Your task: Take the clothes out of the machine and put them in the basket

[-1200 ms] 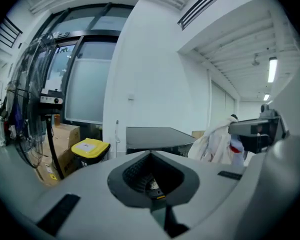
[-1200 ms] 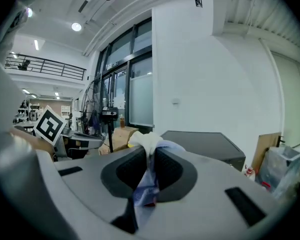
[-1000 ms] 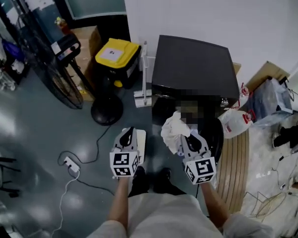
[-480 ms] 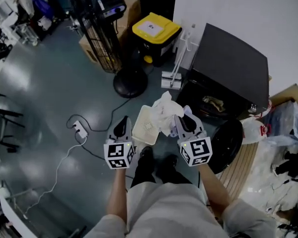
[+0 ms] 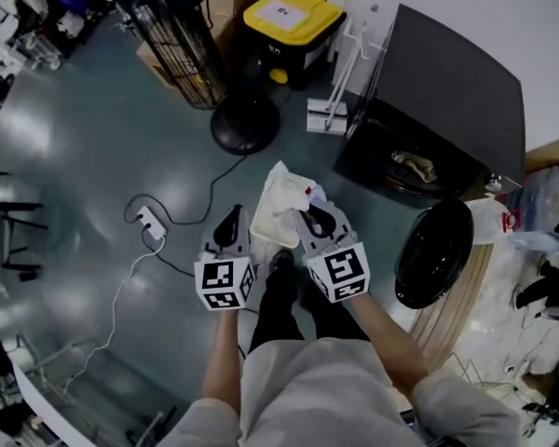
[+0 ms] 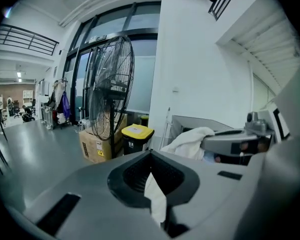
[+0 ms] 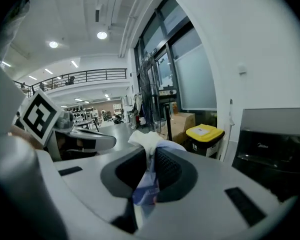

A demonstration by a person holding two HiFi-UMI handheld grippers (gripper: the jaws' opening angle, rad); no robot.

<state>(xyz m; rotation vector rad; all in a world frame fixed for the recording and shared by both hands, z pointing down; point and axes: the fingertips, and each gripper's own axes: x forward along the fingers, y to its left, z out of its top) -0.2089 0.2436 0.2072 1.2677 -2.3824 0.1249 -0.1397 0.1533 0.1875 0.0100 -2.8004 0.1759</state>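
Evidently the drop into the basket is the step in hand. The clothes hang just over it, well clear of the machine, whose door stands open. The next move calls for lowering the bundle and letting go, then a trip back, since a pale item lies in the drum (a sock, perhaps). The left gripper is pressed together on a thin white sliver of cloth. The right gripper is clamped tight on the white and bluish clothes, which spill out past its jaws.
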